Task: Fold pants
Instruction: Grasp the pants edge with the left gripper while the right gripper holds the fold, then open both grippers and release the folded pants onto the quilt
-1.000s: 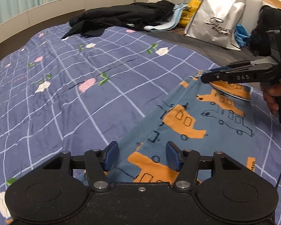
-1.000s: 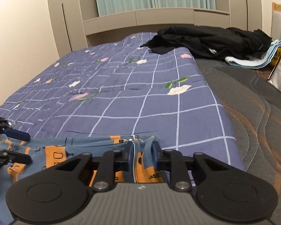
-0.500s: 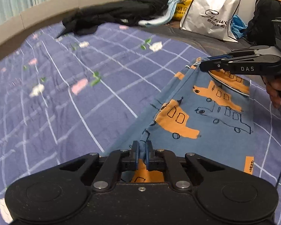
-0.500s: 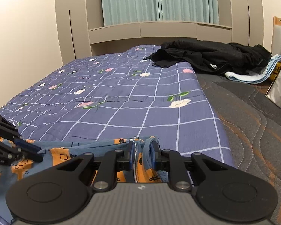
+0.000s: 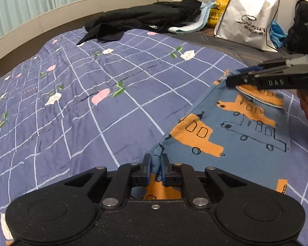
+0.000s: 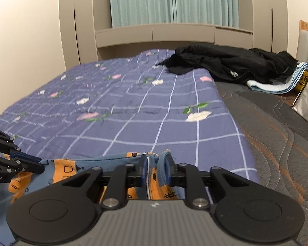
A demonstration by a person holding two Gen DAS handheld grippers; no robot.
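Pants (image 5: 232, 127), blue with orange trucks, are stretched between both tools just above the purple checked quilt (image 5: 92, 106). Left gripper (image 5: 155, 169) is pinched tight on one edge right at its tips, right gripper (image 6: 156, 171) clamps the waistband, held level, pointing toward the curtains (image 6: 174, 2).

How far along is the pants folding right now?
Early. Done: both grips are set, the left gripper and right gripper each shut on the pants along one edge. In hand: that edge raised off the quilt. Left: the fold itself.
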